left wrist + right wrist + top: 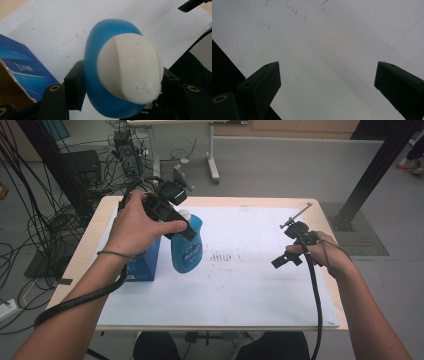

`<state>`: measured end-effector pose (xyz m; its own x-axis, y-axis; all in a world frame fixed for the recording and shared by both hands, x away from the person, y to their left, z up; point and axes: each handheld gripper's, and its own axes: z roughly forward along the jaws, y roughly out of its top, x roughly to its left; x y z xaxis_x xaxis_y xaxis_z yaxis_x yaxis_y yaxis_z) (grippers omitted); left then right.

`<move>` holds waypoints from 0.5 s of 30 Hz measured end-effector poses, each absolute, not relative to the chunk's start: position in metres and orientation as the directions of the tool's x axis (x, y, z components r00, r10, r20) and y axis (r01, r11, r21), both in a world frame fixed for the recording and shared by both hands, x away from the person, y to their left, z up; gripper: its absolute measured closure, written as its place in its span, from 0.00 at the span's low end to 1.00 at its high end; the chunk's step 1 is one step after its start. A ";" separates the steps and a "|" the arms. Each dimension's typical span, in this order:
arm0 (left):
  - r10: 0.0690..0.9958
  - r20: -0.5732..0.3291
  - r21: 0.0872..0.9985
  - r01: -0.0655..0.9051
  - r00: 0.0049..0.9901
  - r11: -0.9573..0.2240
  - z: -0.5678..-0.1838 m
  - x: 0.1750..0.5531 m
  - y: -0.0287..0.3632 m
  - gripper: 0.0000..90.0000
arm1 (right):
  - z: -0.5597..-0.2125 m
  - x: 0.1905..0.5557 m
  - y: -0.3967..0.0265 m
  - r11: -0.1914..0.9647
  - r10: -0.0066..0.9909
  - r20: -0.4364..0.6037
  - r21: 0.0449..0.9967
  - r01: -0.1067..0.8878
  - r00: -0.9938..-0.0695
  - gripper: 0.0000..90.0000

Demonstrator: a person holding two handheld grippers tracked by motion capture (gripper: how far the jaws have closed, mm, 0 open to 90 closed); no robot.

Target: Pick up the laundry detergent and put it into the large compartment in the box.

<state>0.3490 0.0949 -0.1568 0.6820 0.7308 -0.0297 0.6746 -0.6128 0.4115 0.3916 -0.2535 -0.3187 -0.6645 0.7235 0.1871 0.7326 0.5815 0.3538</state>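
High view has the left claw (186, 231) clamped on the blue bottle (187, 251), lifted near the counter's (280, 305) left edge beside the blue box (145, 265), right claw (295, 251) spread idle; setting it down upright likely follows.

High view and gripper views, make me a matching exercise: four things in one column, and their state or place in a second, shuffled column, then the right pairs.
Things:
1. blue bottle
2. blue box
3. right gripper
4. white sheet

States or places:
A. covers most of the tabletop
B. clamped between the left gripper's jaws
C. jaws apart, nothing between them
D. stands on the sheet beside the bottle, near the table's left edge

Pairs: 1-B, 2-D, 3-C, 4-A
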 end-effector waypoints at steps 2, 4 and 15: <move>0.735 -0.025 0.417 0.675 0.678 -0.609 -0.149 0.349 0.094 0.43 | -0.319 0.391 -0.253 0.581 0.723 0.188 0.355 0.732 -0.665 0.07; 0.738 -0.022 0.419 0.676 0.674 -0.606 -0.140 0.350 0.094 0.43 | -0.318 0.391 -0.253 0.581 0.723 0.187 0.356 0.732 -0.665 0.07; 0.756 -0.026 0.441 0.686 0.655 -0.579 -0.095 0.355 0.096 0.43 | -0.313 0.389 -0.253 0.584 0.718 0.184 0.366 0.725 -0.671 0.07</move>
<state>0.3555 0.0960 -0.0953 0.6545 0.7556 -0.0256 0.6857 -0.5790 0.4410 0.3890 -0.2534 -0.3129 -0.6712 0.7180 0.1841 0.7249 0.5839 0.3656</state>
